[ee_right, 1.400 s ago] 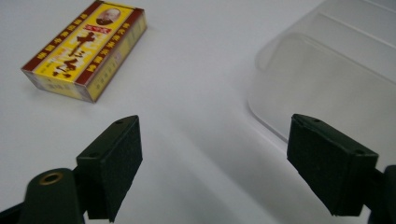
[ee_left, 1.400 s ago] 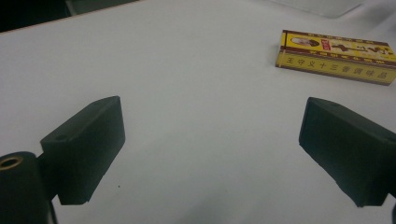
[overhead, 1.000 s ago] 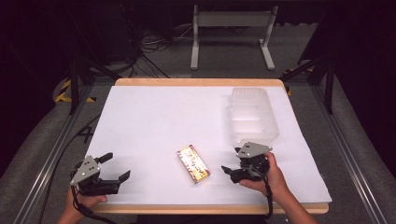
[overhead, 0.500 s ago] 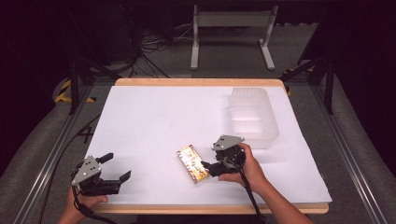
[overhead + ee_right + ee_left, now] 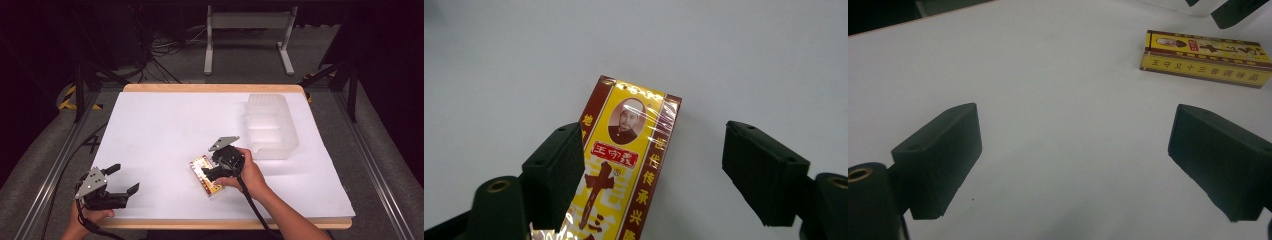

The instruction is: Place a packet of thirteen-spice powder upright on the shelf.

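Box lies off-centre between the closing right gripper, its jaws not yet pressing, so centre them first, while left gripper rests spread, empty.

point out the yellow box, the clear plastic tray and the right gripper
yellow box [image 5: 631,150]: right gripper view, on its printed top face.
clear plastic tray [image 5: 272,146]: high view, on its near wall.
right gripper [image 5: 206,173]: high view, between its fingertips, over the box.
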Motion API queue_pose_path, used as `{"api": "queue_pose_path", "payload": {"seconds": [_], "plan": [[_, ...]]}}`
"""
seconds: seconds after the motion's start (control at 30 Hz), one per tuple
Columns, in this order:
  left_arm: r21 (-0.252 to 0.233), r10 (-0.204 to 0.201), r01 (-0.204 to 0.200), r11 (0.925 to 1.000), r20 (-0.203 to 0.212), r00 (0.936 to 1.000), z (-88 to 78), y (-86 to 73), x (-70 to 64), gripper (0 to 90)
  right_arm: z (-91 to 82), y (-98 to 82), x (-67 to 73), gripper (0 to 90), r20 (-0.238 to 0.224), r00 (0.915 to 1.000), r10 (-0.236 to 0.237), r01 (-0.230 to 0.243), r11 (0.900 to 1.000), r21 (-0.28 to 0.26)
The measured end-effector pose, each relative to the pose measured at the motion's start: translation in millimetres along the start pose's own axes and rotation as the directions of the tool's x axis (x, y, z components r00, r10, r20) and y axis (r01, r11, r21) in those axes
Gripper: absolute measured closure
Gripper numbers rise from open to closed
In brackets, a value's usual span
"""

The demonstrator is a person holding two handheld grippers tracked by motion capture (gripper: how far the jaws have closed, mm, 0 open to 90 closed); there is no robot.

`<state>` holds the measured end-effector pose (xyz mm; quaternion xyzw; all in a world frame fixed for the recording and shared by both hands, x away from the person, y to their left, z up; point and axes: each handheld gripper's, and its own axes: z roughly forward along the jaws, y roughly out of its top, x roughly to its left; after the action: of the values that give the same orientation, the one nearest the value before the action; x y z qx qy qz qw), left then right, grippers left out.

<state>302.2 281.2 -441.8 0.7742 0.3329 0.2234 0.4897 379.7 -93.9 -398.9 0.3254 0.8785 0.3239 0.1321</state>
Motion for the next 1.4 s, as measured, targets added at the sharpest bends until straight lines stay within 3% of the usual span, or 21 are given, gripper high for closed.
{"api": "queue_pose_path", "payload": {"seconds": [0.3, 0.5, 0.8, 1.13, 1.23, 1.4], "plan": [[0.001, 0.005, -0.005, 1.0000, 0.000, 1.0000, -0.2, 0.2, -0.5, 7.7, 24.1, 19.8, 12.4, 26.0, 0.015, 0.9995, 0.027, -0.029, 0.994, 0.109], [0.006, 0.008, -0.008, 0.9999, 0.004, 1.0000, 0.6, -0.2, -0.8, 7.7, 42.7, 27.5, 18.1, 25.7, 0.043, 0.9977, 0.053, -0.060, 0.980, 0.187], [0.009, 0.002, -0.002, 1.0000, 0.004, 1.0000, 1.4, -0.7, 0.2, 7.7, 59.8, 31.1, 15.4, 25.0, 0.060, 0.9930, 0.102, -0.113, 0.967, 0.228], [0.010, 0.006, -0.006, 0.9999, 0.007, 1.0000, 0.7, 0.4, -2.0, 7.7, 59.3, 31.6, 15.8, 28.6, 0.073, 0.9917, 0.106, -0.120, 0.966, 0.227], [0.010, 0.002, -0.002, 0.9999, 0.004, 1.0000, 1.1, -0.1, 0.1, 7.7, 55.7, 31.7, 17.0, 31.0, 0.084, 0.9928, 0.085, -0.101, 0.973, 0.208], [0.008, 0.003, -0.004, 1.0000, 0.003, 1.0000, 0.2, 0.2, 0.6, 7.7, 43.1, 33.8, 15.1, 31.8, 0.059, 0.9958, 0.070, -0.078, 0.985, 0.156]]}}
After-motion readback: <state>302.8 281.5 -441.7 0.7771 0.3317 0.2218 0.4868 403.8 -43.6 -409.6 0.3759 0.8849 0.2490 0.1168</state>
